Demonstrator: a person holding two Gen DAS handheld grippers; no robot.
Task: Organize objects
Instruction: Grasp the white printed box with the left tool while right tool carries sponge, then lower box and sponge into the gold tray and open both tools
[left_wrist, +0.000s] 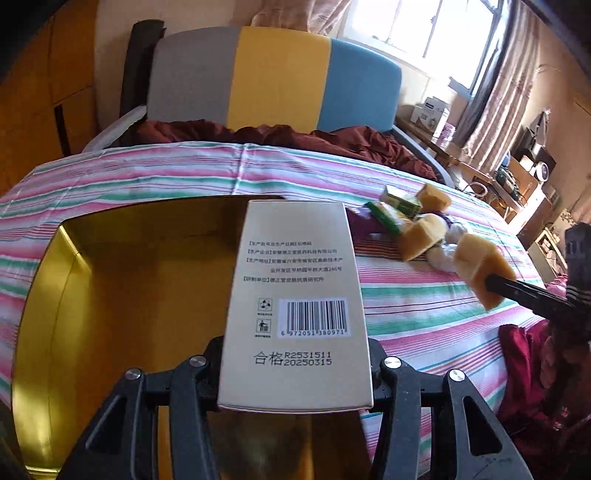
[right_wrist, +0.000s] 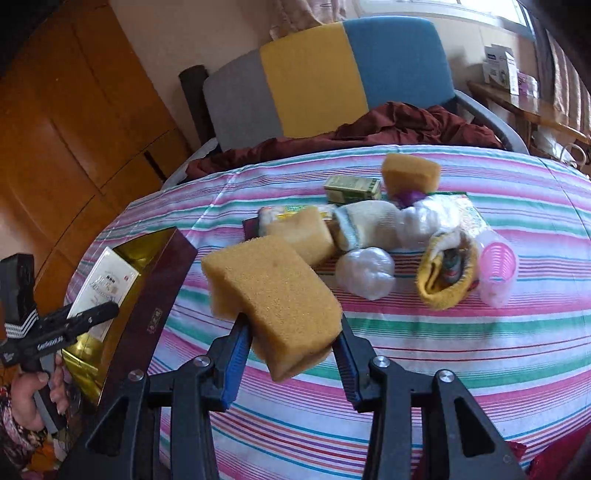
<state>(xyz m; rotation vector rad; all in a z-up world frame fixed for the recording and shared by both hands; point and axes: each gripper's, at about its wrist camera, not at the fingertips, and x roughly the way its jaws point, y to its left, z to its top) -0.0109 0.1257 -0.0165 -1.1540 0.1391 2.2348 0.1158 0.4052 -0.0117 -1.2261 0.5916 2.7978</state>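
Note:
My left gripper (left_wrist: 295, 373) is shut on a beige carton (left_wrist: 295, 273) with a barcode and holds it over the gold-lined box (left_wrist: 129, 295). The right wrist view shows the same carton (right_wrist: 107, 280), the left gripper (right_wrist: 96, 314) and the box's dark maroon wall (right_wrist: 159, 291) at the left. My right gripper (right_wrist: 291, 343) is shut on a yellow sponge (right_wrist: 273, 288), its blue pads pressing both sides, above the striped sheet. In the left wrist view that sponge (left_wrist: 476, 266) hangs at the right.
A pile lies mid-bed on the striped sheet (right_wrist: 406, 332): two more sponges (right_wrist: 303, 236), a green box (right_wrist: 352, 188), a white wrapped ball (right_wrist: 365, 273), a rolled yellow sock (right_wrist: 447, 273), a pink cup (right_wrist: 496, 266). A maroon blanket (right_wrist: 388, 125) and headboard (right_wrist: 332, 74) stand behind.

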